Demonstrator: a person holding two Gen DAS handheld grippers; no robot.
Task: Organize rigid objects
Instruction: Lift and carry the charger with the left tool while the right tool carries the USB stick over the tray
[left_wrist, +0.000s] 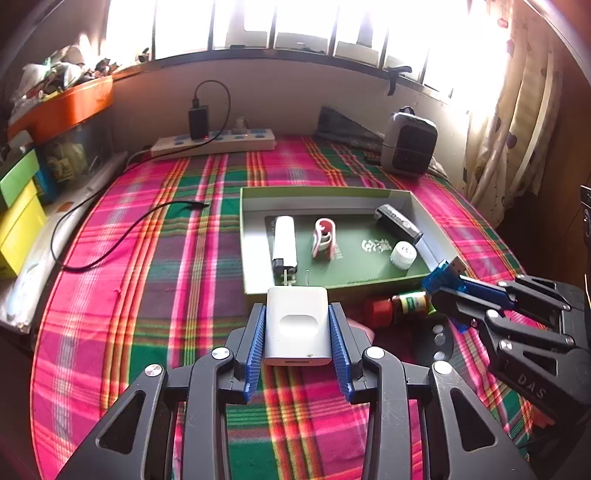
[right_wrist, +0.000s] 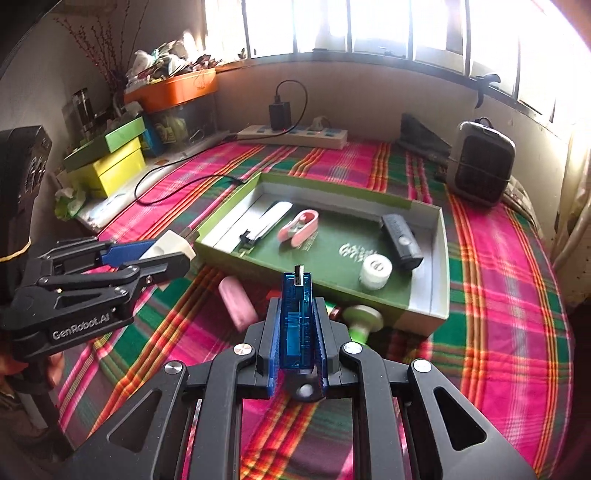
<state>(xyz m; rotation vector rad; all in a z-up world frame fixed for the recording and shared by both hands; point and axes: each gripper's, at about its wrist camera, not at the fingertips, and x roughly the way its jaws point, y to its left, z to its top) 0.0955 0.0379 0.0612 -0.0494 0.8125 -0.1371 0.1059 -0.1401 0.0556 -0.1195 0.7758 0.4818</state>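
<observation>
Left gripper pinching white charger; right gripper pinching blue USB adapter.

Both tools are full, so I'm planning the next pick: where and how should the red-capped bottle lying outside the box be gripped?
Grip the red-capped bottle across its labelled middle, coming from above. It lies on its side along the green box's front wall, so the fingers probably fit only across its round body.

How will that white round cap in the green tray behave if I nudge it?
The white round cap lies on its side on the green tray, so it will probably roll. It looks like light, rigid plastic, likely sliding easily. The black device beside it may stop it.
</observation>
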